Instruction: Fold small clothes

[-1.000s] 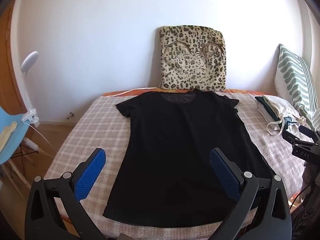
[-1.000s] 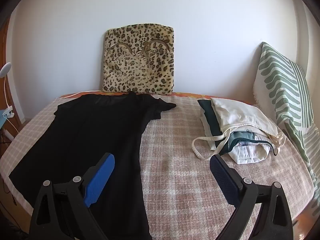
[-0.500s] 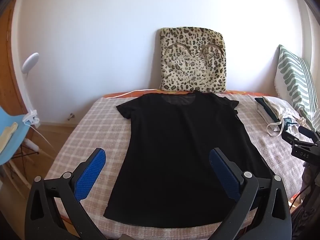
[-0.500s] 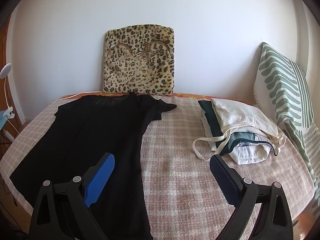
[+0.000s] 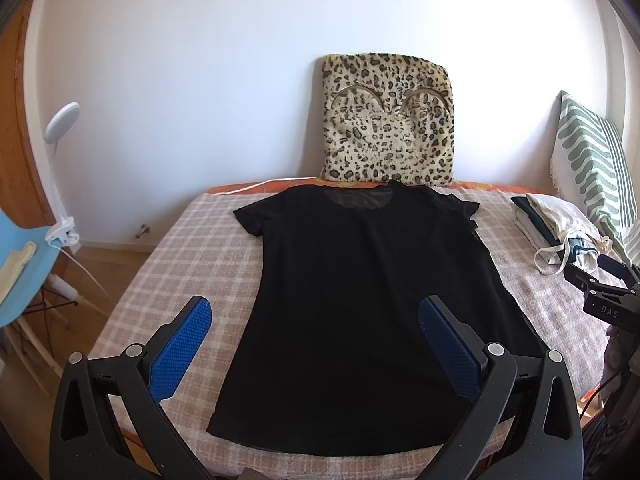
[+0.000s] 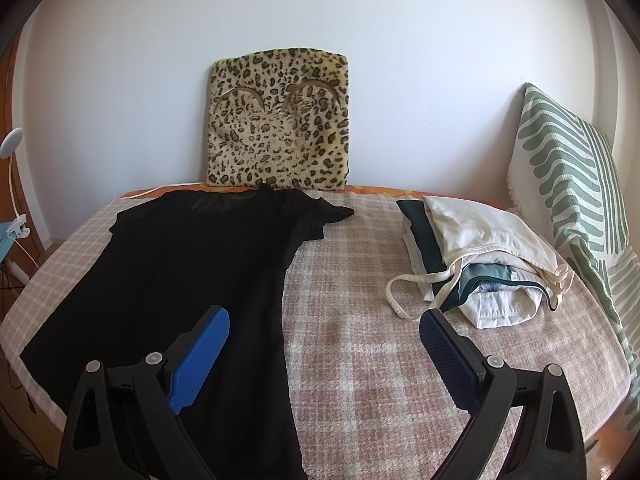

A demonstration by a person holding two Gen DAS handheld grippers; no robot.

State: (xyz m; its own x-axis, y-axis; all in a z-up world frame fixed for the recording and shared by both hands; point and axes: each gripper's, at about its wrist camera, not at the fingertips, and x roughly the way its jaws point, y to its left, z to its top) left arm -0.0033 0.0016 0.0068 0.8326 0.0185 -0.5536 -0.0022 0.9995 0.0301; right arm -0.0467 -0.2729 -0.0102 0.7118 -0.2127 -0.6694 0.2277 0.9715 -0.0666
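Checked blanket (image 5: 208, 256), white wall (image 5: 200, 80)

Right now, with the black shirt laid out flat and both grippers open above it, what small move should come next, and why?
Probably lower the left gripper to the black shirt at its near left hem corner and pinch it. The shirt lies flat and unfolded on the checked blanket, and both the left and the right gripper are open and empty.

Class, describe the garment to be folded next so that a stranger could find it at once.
Start at the leopard-print cushion against the white wall. Just before it, on the checked blanket, lies the black T-shirt, spread flat. Unlike the pale pile of clothes to the right, it is unfolded.
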